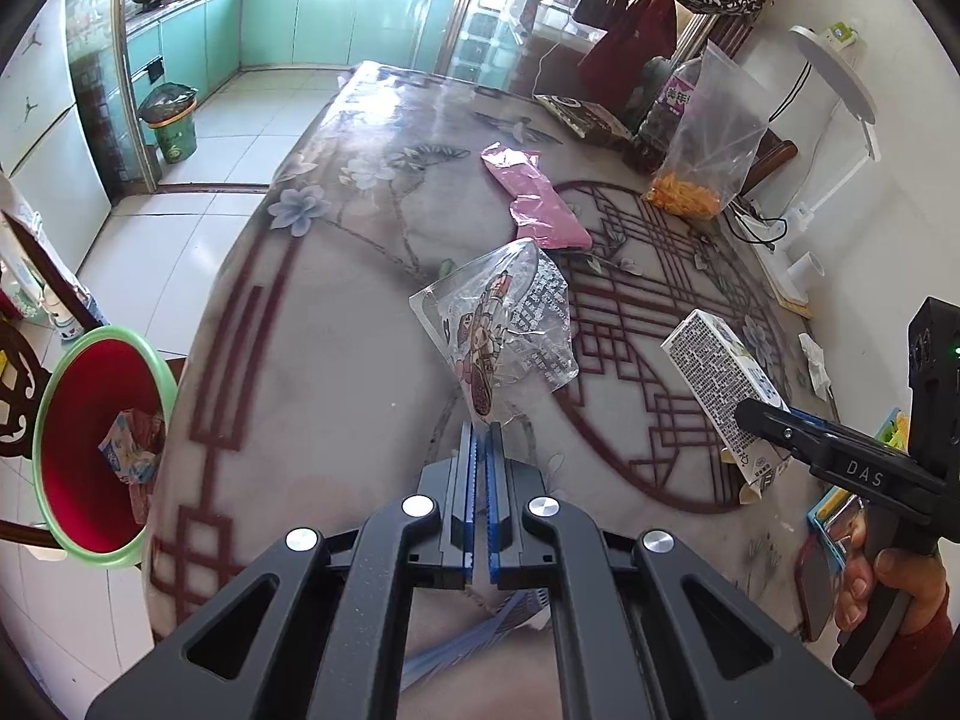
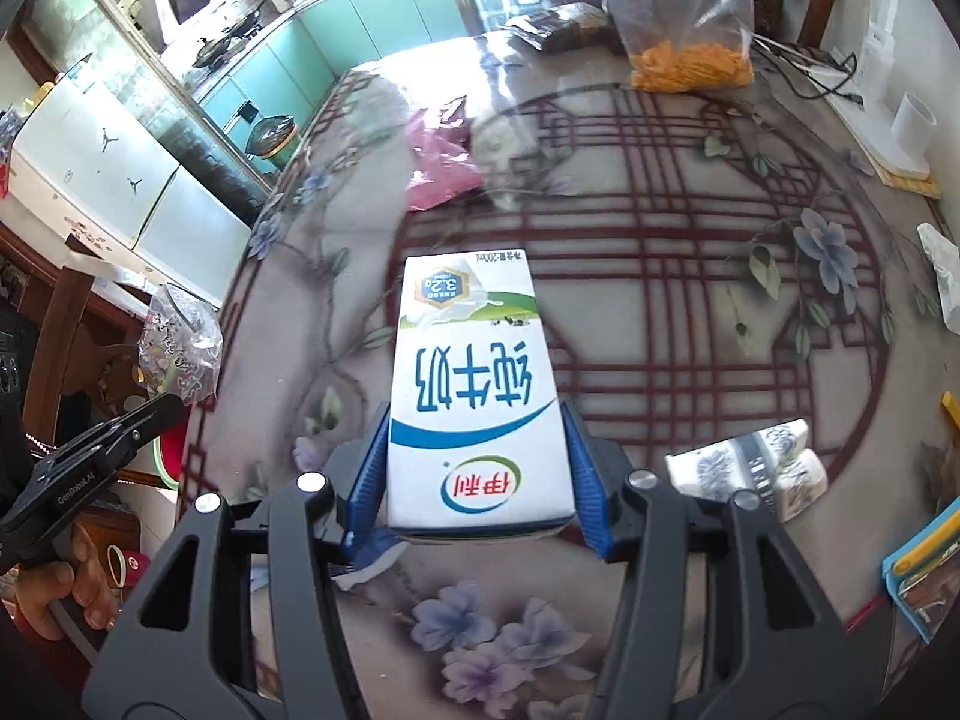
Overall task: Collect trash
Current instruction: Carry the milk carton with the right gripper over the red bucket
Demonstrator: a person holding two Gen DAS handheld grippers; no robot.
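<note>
My left gripper (image 1: 483, 427) is shut on the corner of a clear printed plastic wrapper (image 1: 501, 315) and holds it above the table. The wrapper also shows at the left of the right wrist view (image 2: 177, 342). My right gripper (image 2: 474, 420) is shut on a white and blue milk carton (image 2: 474, 396), held off the table; the carton also shows in the left wrist view (image 1: 723, 384). A pink wrapper (image 1: 534, 195) lies flat further back on the table. A red basin with a green rim (image 1: 90, 450) sits left of the table, with crumpled trash in it.
The round table (image 1: 336, 312) has a flowered cover. A bag of orange snacks (image 1: 699, 162), a dark bottle and a box stand at the back right. A small carton (image 2: 756, 468) and a blue item lie at the right. A green bin (image 1: 171, 123) stands in the kitchen.
</note>
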